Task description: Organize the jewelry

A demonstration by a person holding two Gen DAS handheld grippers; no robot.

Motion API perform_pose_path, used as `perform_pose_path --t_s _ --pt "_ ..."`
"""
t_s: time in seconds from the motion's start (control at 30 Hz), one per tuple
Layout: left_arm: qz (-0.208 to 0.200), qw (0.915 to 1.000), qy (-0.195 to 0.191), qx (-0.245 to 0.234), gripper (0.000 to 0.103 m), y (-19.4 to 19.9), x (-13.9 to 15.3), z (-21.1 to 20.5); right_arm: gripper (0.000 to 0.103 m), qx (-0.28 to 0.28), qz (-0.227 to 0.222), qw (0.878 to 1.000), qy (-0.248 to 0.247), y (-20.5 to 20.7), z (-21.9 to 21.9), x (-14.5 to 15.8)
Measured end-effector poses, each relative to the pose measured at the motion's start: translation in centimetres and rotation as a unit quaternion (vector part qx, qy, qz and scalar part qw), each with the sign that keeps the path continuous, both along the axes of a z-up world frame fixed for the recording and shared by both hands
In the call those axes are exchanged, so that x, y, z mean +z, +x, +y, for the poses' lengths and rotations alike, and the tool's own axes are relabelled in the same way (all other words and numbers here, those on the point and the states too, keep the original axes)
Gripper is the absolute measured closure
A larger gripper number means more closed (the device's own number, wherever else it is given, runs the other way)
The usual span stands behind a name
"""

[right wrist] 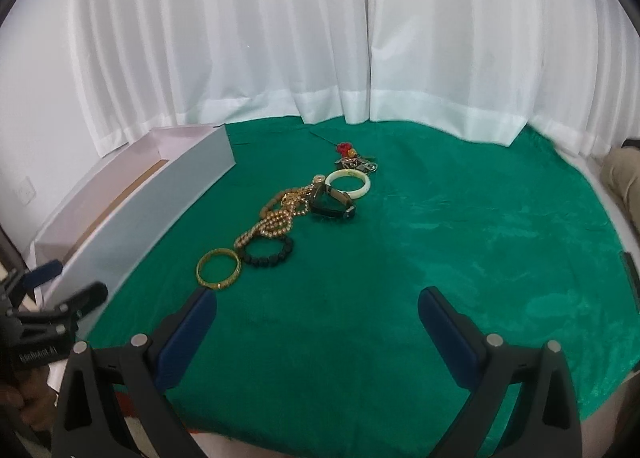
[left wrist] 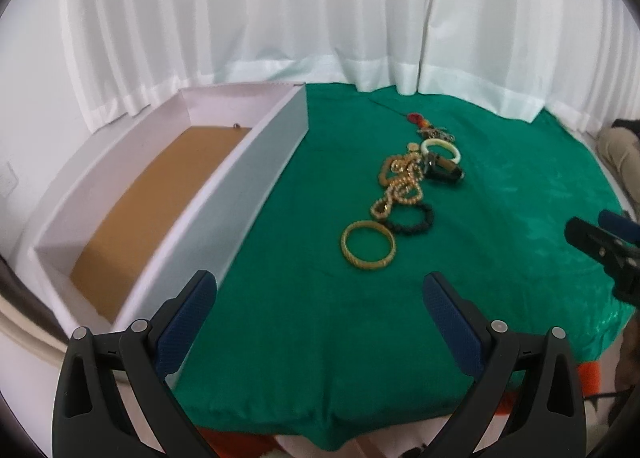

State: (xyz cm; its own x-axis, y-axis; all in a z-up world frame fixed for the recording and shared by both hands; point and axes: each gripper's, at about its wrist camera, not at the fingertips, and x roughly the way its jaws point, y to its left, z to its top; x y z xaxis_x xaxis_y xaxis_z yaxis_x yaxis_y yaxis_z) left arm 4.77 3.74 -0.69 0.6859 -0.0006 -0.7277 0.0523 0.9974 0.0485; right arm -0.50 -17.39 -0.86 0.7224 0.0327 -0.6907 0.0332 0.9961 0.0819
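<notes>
Both tongs, left (left wrist: 320, 290) and right (right wrist: 318, 304), hang spread wide and hold nothing. Jewelry (left wrist: 400, 186) lies in a row on the green worktop (left wrist: 320, 338) toward 12 o'clock. At 10 o'clock the white box (left wrist: 224, 194) looks almost bare, perhaps one small bead, so nearly everything remains.

Only writing I can spot is some small white lettering on the black body of the left gripper (right wrist: 68, 310), seen in the right wrist view. It's mirrored or blurred enough that I can't actually read it. Nothing else has any text or numbers.
</notes>
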Motion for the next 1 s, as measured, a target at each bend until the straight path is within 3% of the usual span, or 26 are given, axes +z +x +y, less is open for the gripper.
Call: perform_pose_path --t_s 0.07,0.17,0.27,0.43,0.63,0.83,1.0 --pt "-0.020 0.9997 0.013 -0.006 0.000 0.2 2.3 -0.4 0.000 0.007 0.000 0.999 0.034 1.4 -0.2 1.2" --pt "-0.066 0.9978 -0.003 -0.009 0.000 -0.8 5.2 -0.2 0.000 0.013 -0.058 0.997 0.046 1.1 -0.2 4.0" --pt "-0.083 0.9963 -0.023 -0.005 0.000 -2.0 4.5 0.5 0.000 0.008 -0.100 0.995 0.023 -0.2 -0.2 4.9" --pt "-0.011 0.9987 -0.048 -0.009 0.000 -3.1 -0.2 0.7 0.000 0.014 -0.065 0.997 0.034 -2.7 -1.3 3.1" --pt "0.023 0.9996 0.003 -0.013 0.000 -2.5 -2.9 -1.7 0.000 0.002 -0.049 0.999 0.007 -4.5 -2.7 1.7" --pt "0.008 0.9982 0.059 -0.011 0.000 -2.3 -2.7 -3.5 0.000 0.014 -0.047 0.999 -0.014 -4.4 -2.1 1.4" --pt "0.013 0.9968 0.079 -0.003 0.000 -1.6 -3.2 -3.2 0.000 0.028 -0.045 0.998 -0.024 -3.6 -1.1 1.0"
